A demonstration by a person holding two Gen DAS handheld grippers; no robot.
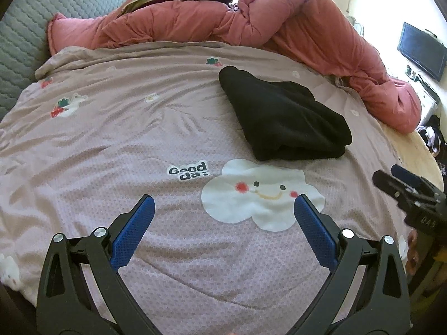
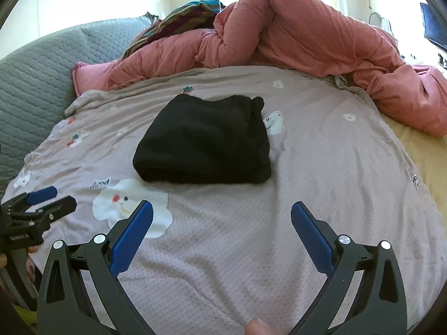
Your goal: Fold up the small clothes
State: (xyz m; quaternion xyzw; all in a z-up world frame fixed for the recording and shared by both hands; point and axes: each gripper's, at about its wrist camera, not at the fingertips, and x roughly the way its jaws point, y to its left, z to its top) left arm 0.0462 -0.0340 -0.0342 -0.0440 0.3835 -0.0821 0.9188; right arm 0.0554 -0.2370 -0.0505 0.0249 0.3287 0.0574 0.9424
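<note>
Left wrist: left gripper [image 1: 223,199] & right gripper [image 2: 222,205] fingers wide, empty; black garment [image 2: 205,142] folded on bedspread [image 2: 321,167].

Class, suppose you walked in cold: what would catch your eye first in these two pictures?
First, the folded black garment lying mid-bed on the mauve bedspread, just beyond its smiling white cloud print. Behind it a bunched pink duvet runs along the far edge. Both the left gripper and the right gripper hover open, holding nothing.

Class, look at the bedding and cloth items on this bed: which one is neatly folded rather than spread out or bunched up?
The black garment, a compact folded bundle on the printed cover. The pink duvet behind it is bunched.
</note>
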